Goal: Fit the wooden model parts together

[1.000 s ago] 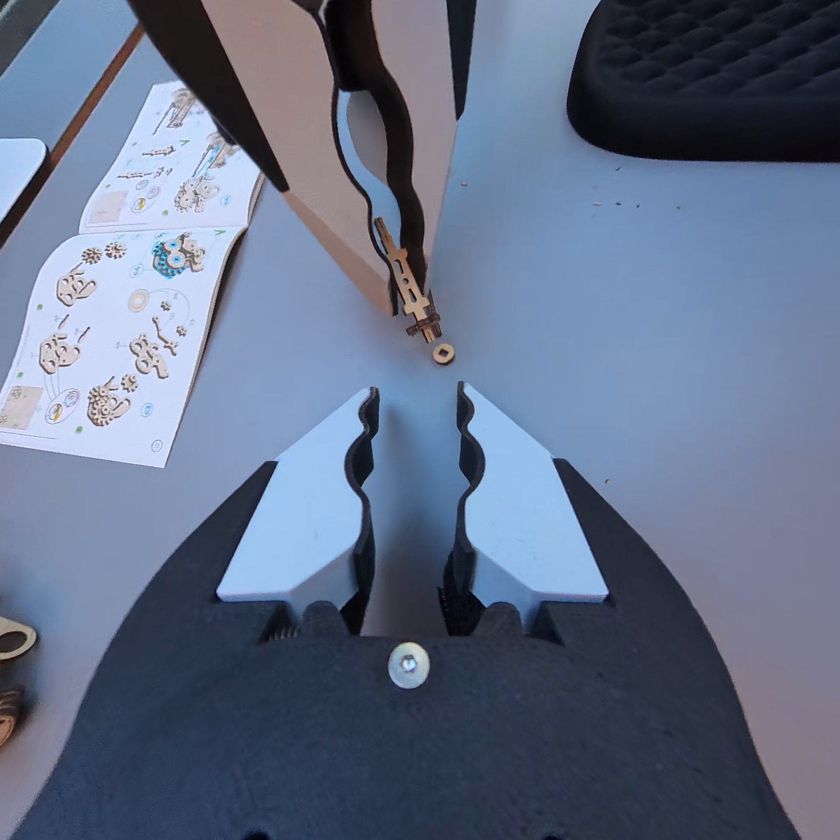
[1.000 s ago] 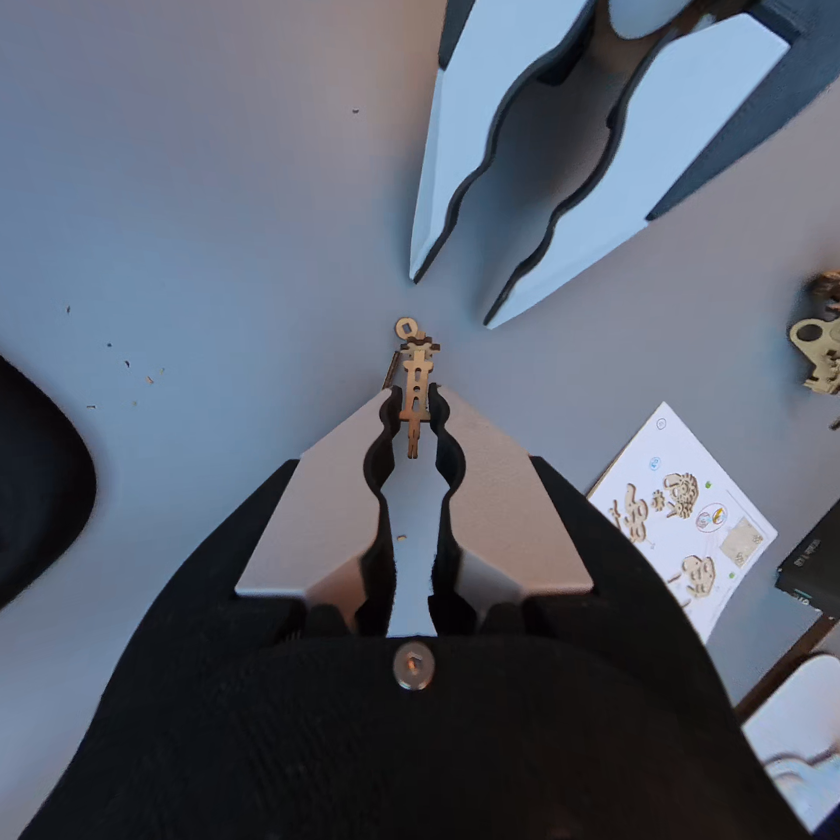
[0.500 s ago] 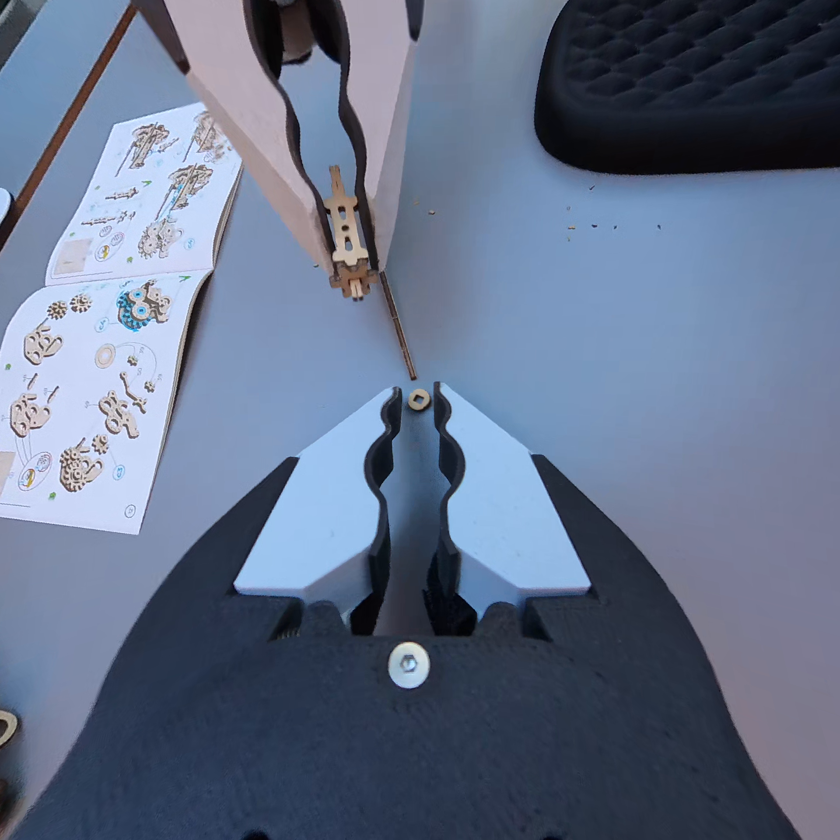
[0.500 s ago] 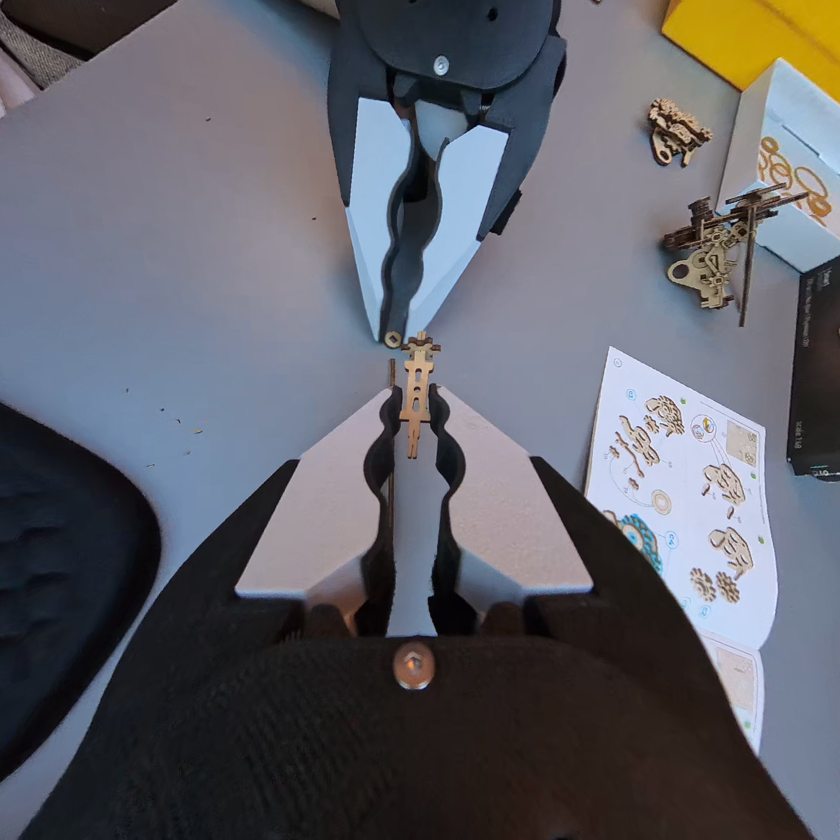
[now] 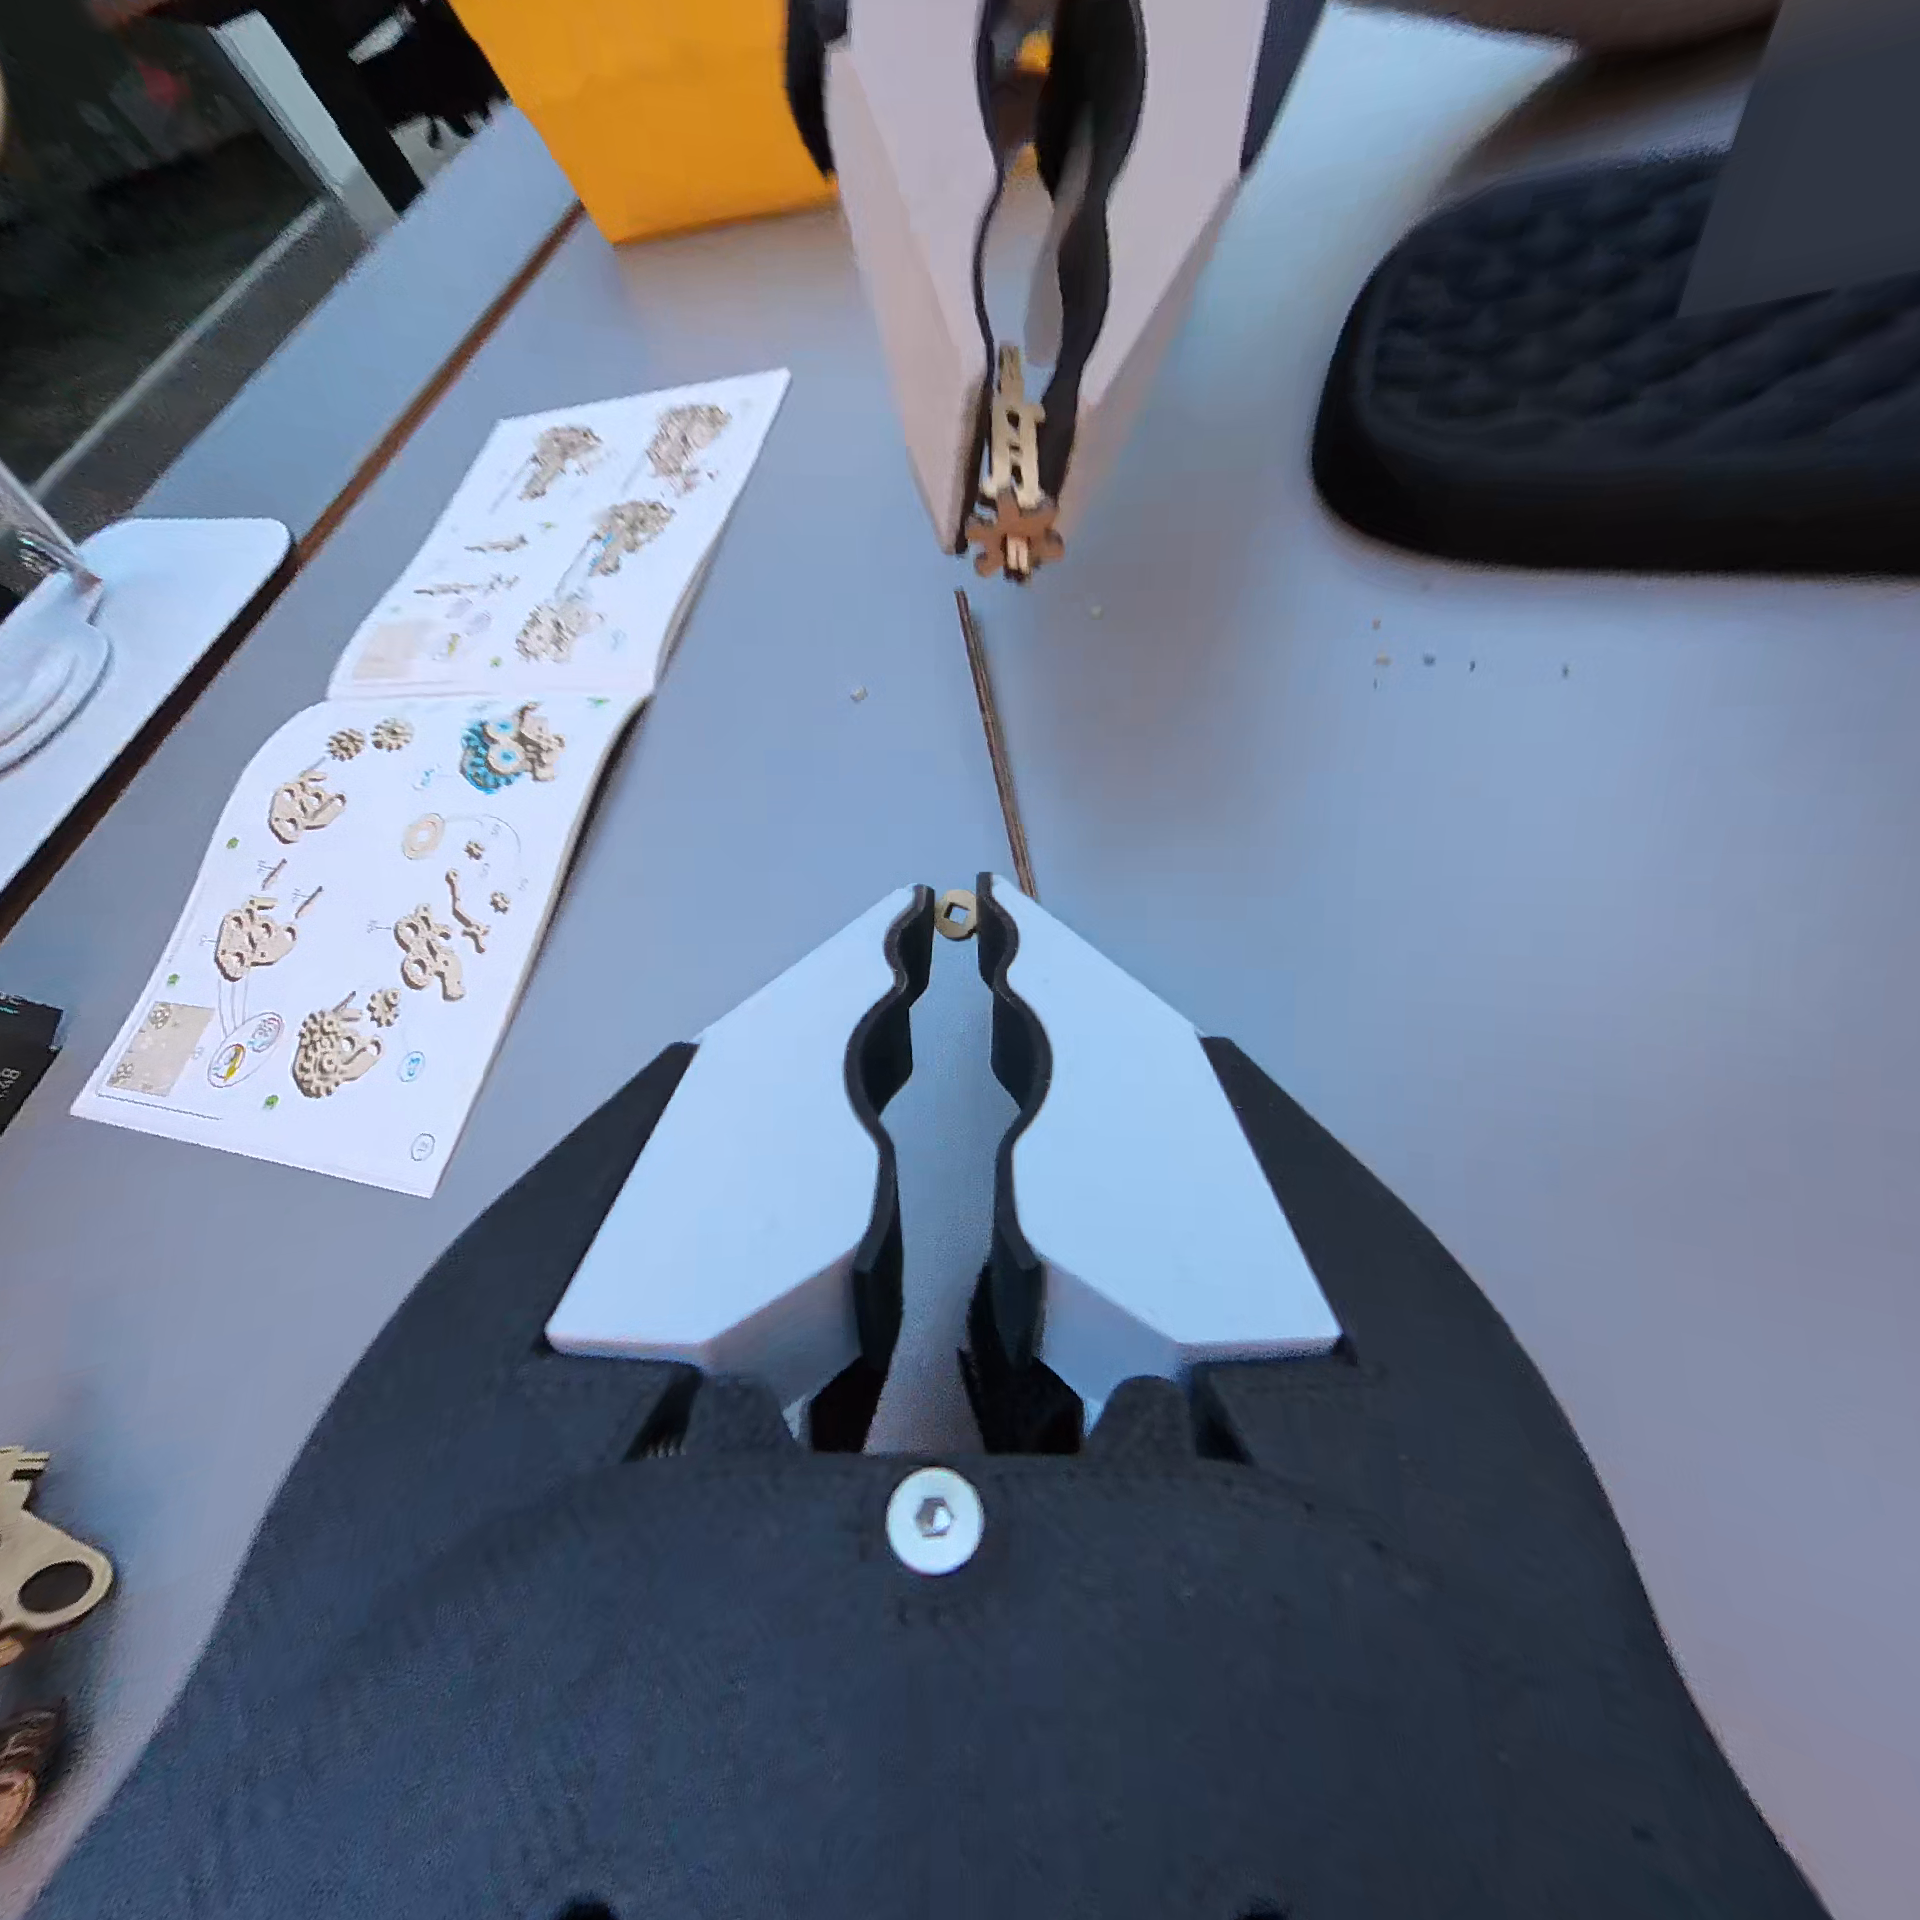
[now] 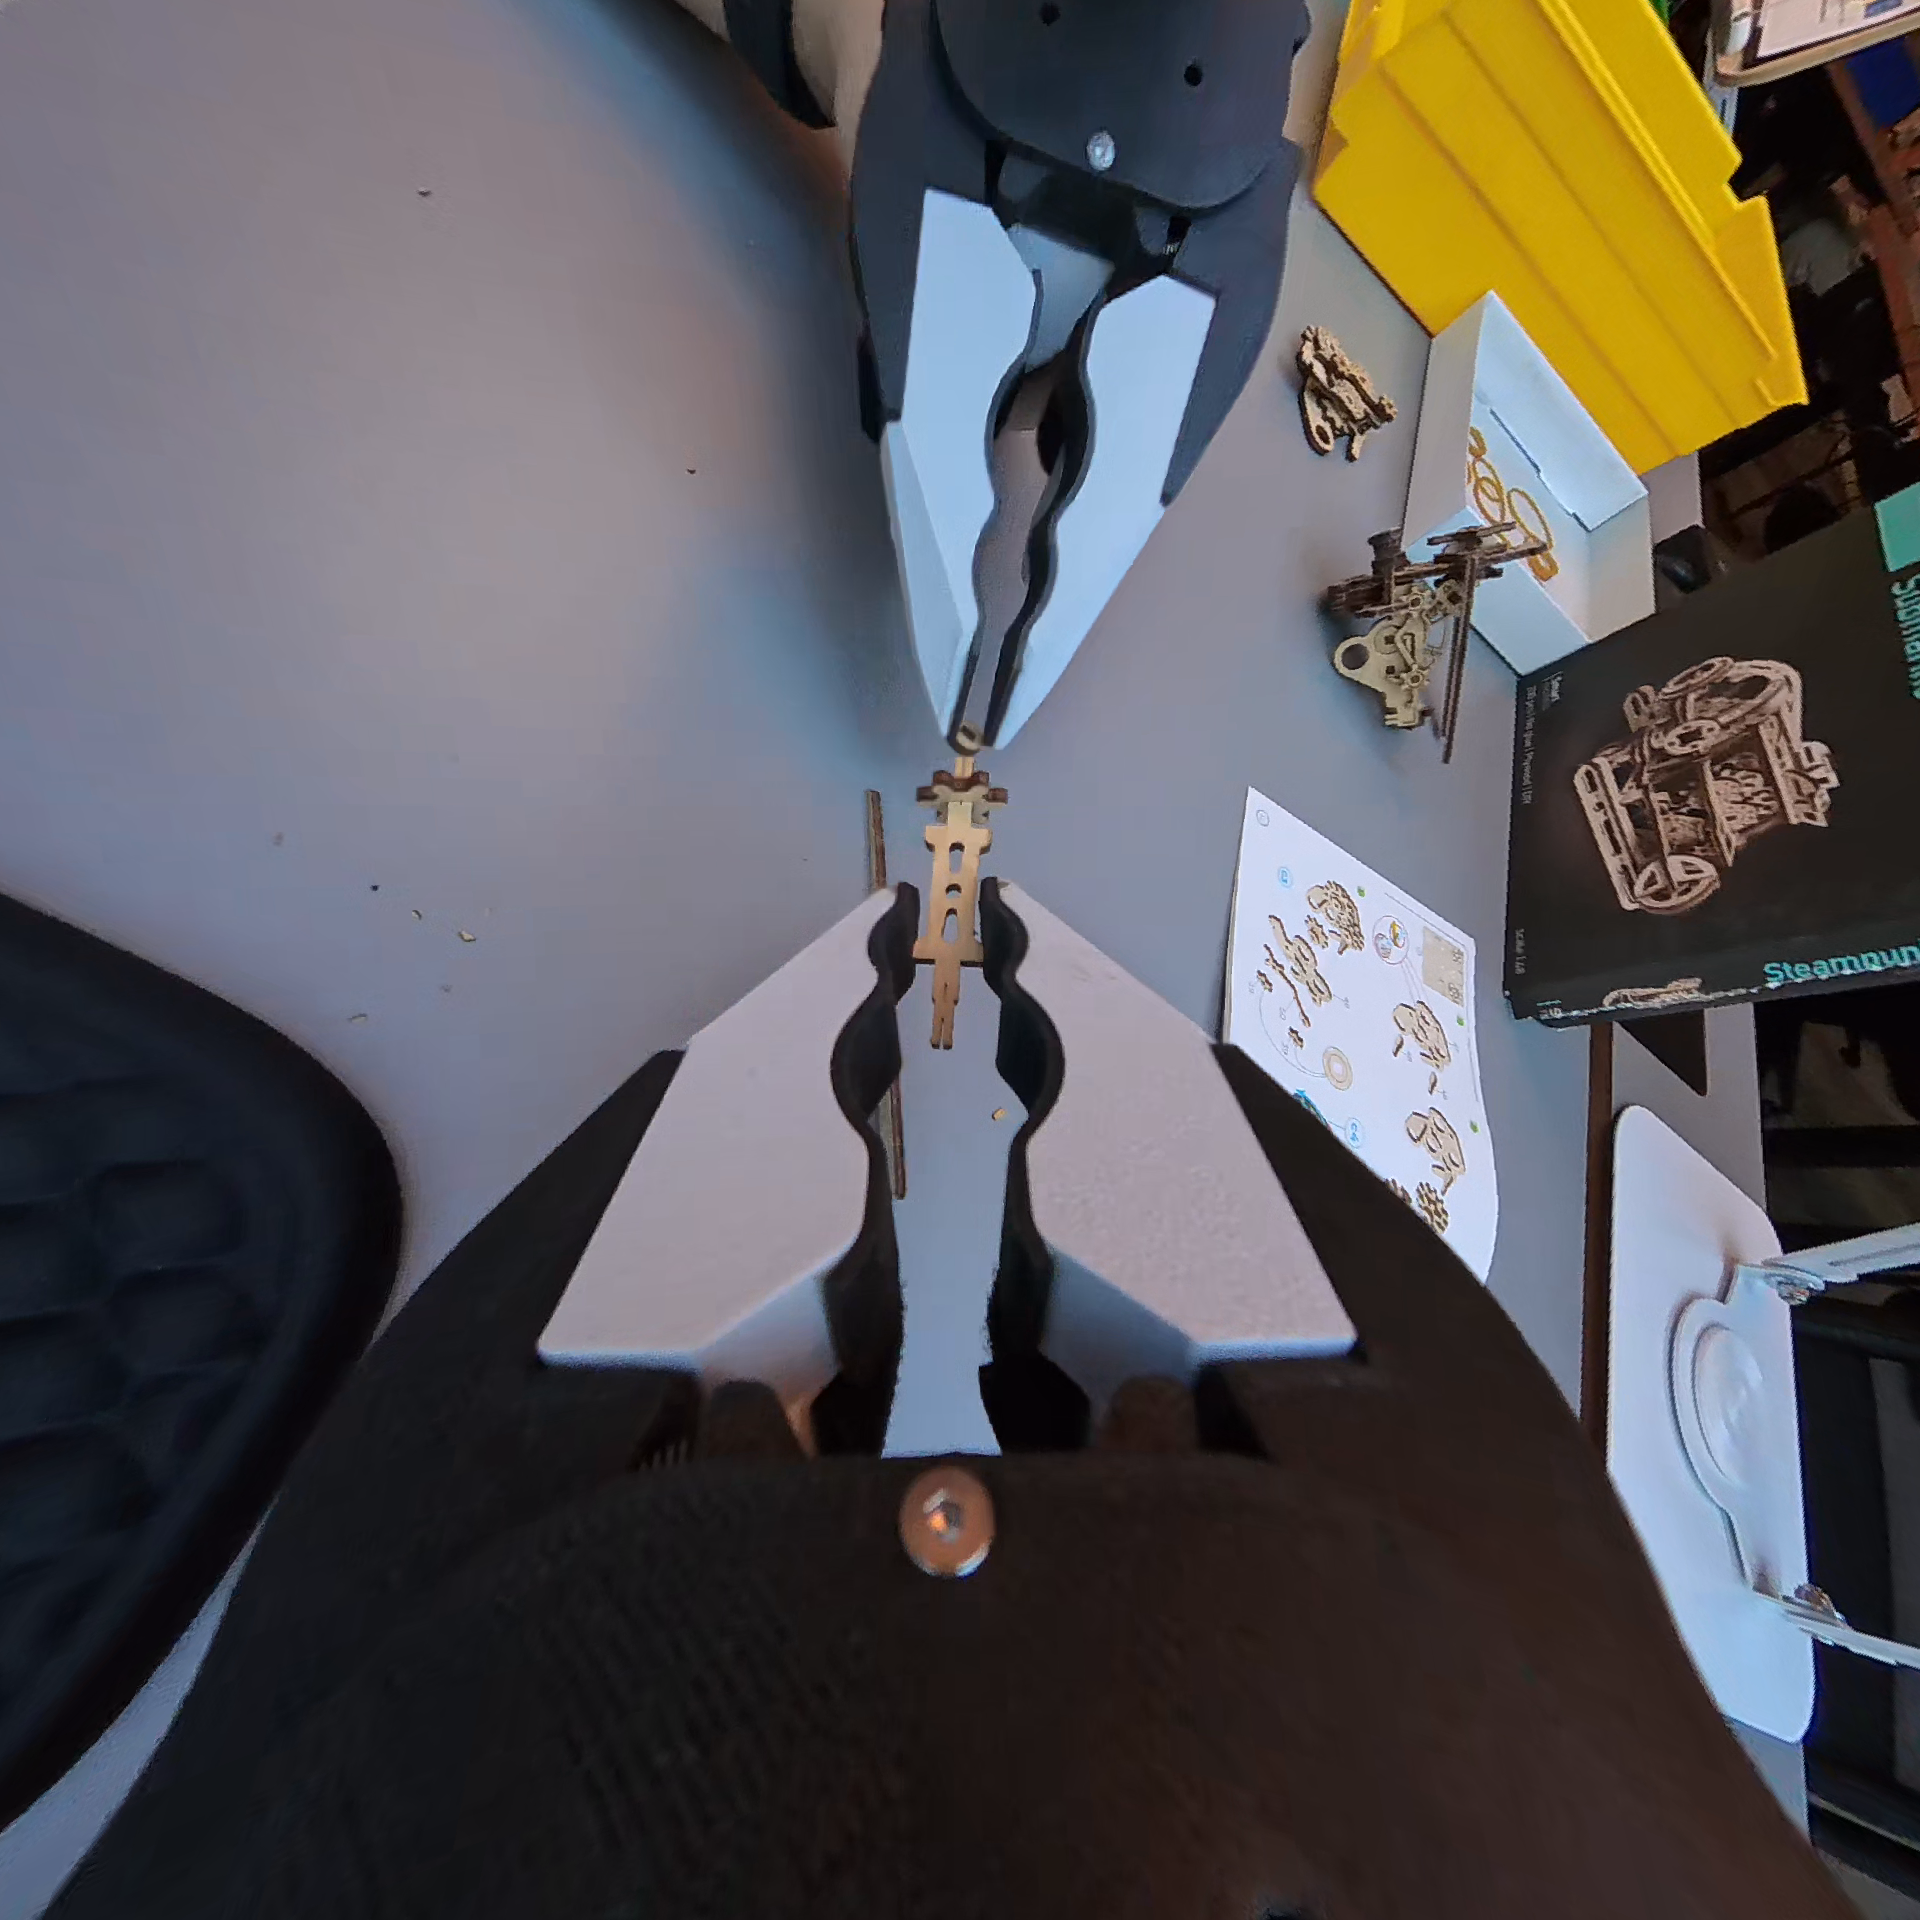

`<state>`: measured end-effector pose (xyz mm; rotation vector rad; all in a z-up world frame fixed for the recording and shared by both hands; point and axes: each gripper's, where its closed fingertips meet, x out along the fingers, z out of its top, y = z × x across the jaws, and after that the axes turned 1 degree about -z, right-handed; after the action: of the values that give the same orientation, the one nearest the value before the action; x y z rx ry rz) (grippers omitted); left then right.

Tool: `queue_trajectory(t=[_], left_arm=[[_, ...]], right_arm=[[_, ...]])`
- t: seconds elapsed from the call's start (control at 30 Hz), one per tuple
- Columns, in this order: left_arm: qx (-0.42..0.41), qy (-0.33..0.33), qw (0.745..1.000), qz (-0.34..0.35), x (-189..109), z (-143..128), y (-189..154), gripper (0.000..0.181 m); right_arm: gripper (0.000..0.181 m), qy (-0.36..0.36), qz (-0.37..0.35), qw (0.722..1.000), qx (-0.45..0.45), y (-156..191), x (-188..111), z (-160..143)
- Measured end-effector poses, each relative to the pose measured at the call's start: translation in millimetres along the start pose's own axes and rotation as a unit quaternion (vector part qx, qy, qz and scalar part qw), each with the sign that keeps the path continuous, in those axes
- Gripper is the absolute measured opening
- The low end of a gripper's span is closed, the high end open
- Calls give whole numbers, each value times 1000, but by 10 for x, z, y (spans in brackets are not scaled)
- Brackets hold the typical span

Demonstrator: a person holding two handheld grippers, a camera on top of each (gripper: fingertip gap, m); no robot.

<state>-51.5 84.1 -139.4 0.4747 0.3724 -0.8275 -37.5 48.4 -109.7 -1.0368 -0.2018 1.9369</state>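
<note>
My left gripper (image 5: 954, 902) is shut on a small wooden washer (image 5: 954, 916) with a square hole, pinched at the very tips. My right gripper (image 6: 948, 896) is shut on a slotted wooden axle piece (image 6: 954, 914) that carries a small gear (image 6: 961, 795) at its far end. The two grippers face each other tip to tip above the grey table. In the right wrist view the washer (image 6: 968, 738) sits just beyond the gear, nearly touching. The left wrist view shows the right gripper (image 5: 1016, 509) and its gear (image 5: 1013, 542) farther off.
A thin wooden stick (image 5: 992, 738) lies on the table below the grippers. An open instruction booklet (image 5: 436, 790) lies to the left. A black pad (image 5: 1621, 416) lies to the right. A part-built wooden model (image 6: 1403, 634), white box (image 6: 1507, 488), black box (image 6: 1714, 779) and yellow bin (image 6: 1558, 208) stand beyond. The gap from one gripper's tips to the other's is roughly 6 cm. From the left gripper's tips to the part-built wooden model (image 6: 1403, 634) is close to 20 cm.
My left gripper closed on the washer that lay on the table and lifted it. Both grippers rose, and the washer now lines up with the gear end of the axle piece.
</note>
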Motion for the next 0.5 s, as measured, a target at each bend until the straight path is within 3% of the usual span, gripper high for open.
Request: queue_trajectory(t=[0.2,0.5], left_arm=[[-93,-138,986,-17,-163,424,62,5],[-113,-167,979,-32,-217,476,64,5]], right_arm=[[11,11,-32,999,-2,-44,-7,-2],[10,-8,-50,999,4,-105,-10,68]])
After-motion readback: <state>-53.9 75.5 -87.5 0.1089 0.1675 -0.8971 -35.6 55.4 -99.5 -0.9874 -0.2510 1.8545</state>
